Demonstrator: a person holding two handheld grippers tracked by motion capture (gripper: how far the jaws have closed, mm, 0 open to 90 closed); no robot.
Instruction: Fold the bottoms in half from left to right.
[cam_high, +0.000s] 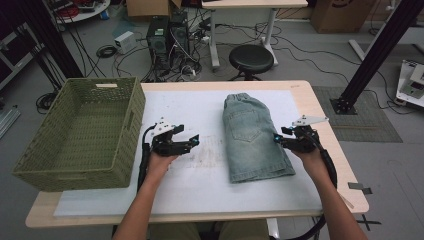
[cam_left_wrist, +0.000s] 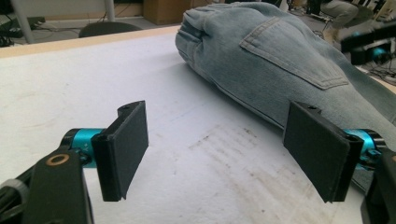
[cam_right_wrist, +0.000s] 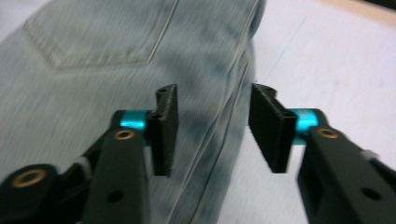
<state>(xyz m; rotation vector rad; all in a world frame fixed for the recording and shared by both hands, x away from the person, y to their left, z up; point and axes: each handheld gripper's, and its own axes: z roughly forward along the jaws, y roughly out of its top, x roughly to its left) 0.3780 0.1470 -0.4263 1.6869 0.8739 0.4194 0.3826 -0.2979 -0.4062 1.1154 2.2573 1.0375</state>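
A folded pair of light-blue jeans (cam_high: 255, 137) lies right of centre on the white mat (cam_high: 200, 180), back pocket up. My left gripper (cam_high: 192, 141) is low over the bare mat to the jeans' left, jaws wide open and empty, pointing at the denim (cam_left_wrist: 280, 51). In the left gripper view its jaws (cam_left_wrist: 224, 140) frame stained mat, with the jeans just beyond the right jaw. My right gripper (cam_high: 276, 140) is at the jeans' right edge. In the right gripper view its jaws (cam_right_wrist: 212, 126) stand partly open astride the seamed edge of the jeans (cam_right_wrist: 93, 70), with no pad pressing on cloth.
A large green woven basket (cam_high: 80, 135) takes up the table's left end, close to my left arm. The wooden table edge (cam_high: 345, 165) runs just right of my right hand. A black stool (cam_high: 251, 59) and computer towers stand on the floor beyond.
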